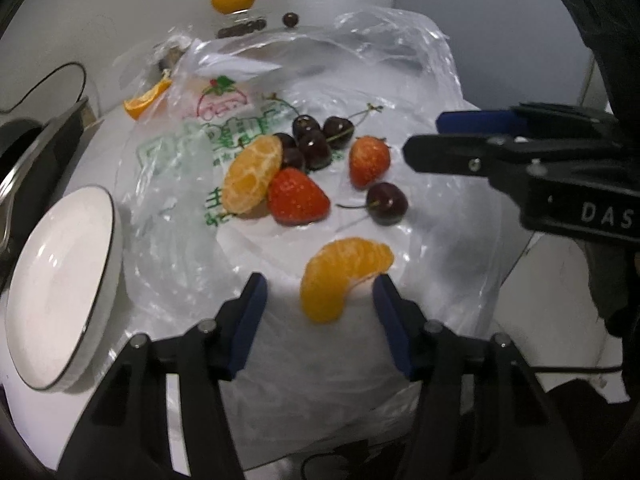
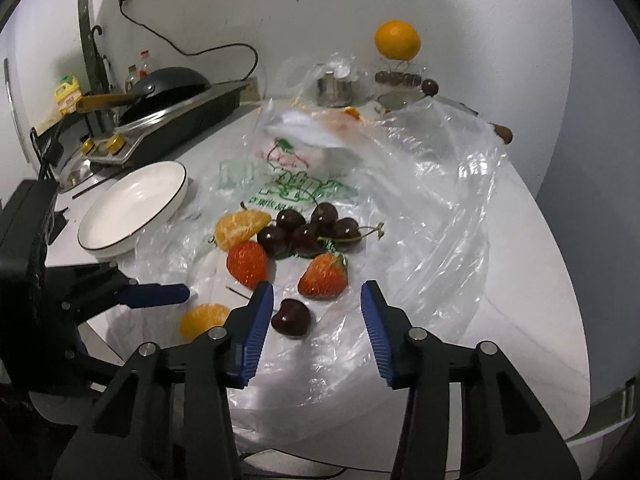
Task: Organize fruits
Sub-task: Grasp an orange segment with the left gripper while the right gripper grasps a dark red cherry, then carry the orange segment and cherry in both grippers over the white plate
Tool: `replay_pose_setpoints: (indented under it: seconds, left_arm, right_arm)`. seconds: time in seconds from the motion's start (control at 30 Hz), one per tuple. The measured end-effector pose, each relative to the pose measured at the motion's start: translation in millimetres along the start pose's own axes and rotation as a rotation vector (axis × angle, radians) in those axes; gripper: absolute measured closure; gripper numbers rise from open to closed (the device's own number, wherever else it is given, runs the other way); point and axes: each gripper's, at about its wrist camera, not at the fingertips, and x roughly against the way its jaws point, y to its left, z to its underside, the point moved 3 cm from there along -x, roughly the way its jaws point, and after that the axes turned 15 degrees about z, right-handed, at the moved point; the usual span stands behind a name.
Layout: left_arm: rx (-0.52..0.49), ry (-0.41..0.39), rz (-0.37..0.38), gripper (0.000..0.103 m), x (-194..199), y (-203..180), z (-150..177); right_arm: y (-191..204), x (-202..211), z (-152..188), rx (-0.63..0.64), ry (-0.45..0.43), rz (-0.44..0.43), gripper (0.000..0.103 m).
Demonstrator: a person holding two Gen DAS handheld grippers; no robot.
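Two hand-held grippers close in on loose fruit spread over a clear plastic bag [image 1: 400,80] on a white worktop [image 2: 532,280].

The left gripper [image 1: 320,296] stands over a peeled orange segment [image 1: 340,276]. The segment sits between its blue fingers [image 1: 252,320] but off-centre: its upper tip touches or nearly touches the finger at 3 o'clock, while a clear gap remains on the 9 o'clock side. The curved segment runs its long axis from about 1 o'clock down to 7 o'clock, slanting across the gap. The fingers are parted and not yet pressing on it.

The right gripper [image 2: 316,328] points at a single dark cherry [image 2: 291,317], which lies just inside its finger at 9 o'clock, well clear of the one at 3 o'clock. A strawberry [image 2: 323,276] sits just beyond at 12 o'clock. These fingers, too, stand apart and hold nothing.

Each gripper is nearest its own target, so the coming closes likely turn on centring: the left a touch toward 3 o'clock, the right toward 9 o'clock.

An empty white plate [image 2: 132,212] waits at 10 o'clock of the fruit pile in the right wrist view, near a stove, a probable destination.
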Motion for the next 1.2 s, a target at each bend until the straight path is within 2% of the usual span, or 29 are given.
replay_pose_setpoints:
  seconds: [0.17,0.37,0.47,0.67,1.2]
  left_arm:
    - [-0.04,0.003,0.013,0.054,-2.6,-2.0,-3.8]
    - [-0.032,0.004,0.079,0.066,-5.9,-0.4,-6.2]
    - [-0.026,0.001,0.093,0.069,-4.4,0.1,-4.8]
    - [0.024,-0.015,0.133,0.078,1.4,5.0,-2.8]
    - [0.022,-0.061,0.135,0.083,18.1,-2.0,-4.7]
  right_arm:
    - [3.4,-7.9,6.4,0.0,0.033,-0.034,0.057]
    - [12.5,-18.9,10.6,0.011,0.061,-0.078,0.058]
    - [16.1,-25.7,13.6,0.026,0.076,-0.087,0.061]
    - [18.1,-33.7,20.7,0.047,0.099,-0.098,0.073]
    - [15.0,-13.4,11.9,0.045,0.02,-0.112,0.073]
